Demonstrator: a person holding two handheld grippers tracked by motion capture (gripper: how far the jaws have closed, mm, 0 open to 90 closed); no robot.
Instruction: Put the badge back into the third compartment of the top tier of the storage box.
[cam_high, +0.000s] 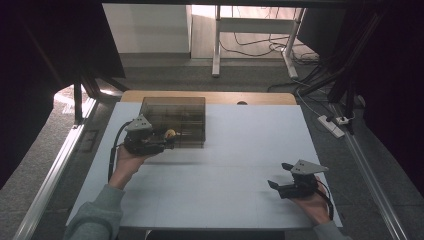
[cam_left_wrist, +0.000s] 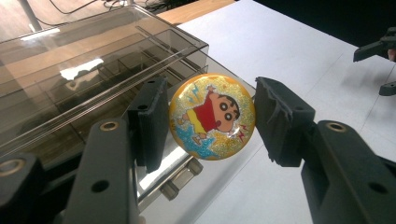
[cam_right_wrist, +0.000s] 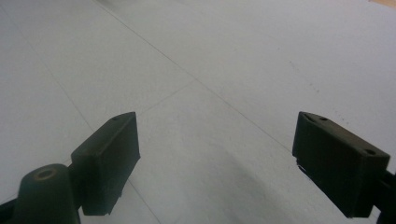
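So the left gripper (cam_left_wrist: 211, 116) has its jaws clamped on a round yellow badge (cam_left_wrist: 212, 116), one pad on each side of the disc, and the cartoon kid in the red shirt faces the camera. It hangs right at the near corner of the smoky see-through box (cam_left_wrist: 93, 60). The badge sits just off the box's front right edge, above what looks like a small metal latch (cam_left_wrist: 180, 179) at the bottom of the wall, and I can't tell whether the badge touches the box.

From the high view the left gripper (cam_high: 167, 137) is up against the front wall of the box (cam_high: 175, 107), with the badge (cam_high: 170, 133) poking out near the middle of that wall. The box sits at the far left of the white table top (cam_high: 240, 150), its back edge almost at the far rim where the wooden strip (cam_high: 250, 97) shows.

The right gripper (cam_high: 277, 175) is well apart from all that, low at the near right corner, jaws wide apart with nothing between them. There's bare white surface under it, and the whole middle and right of the table is open room.
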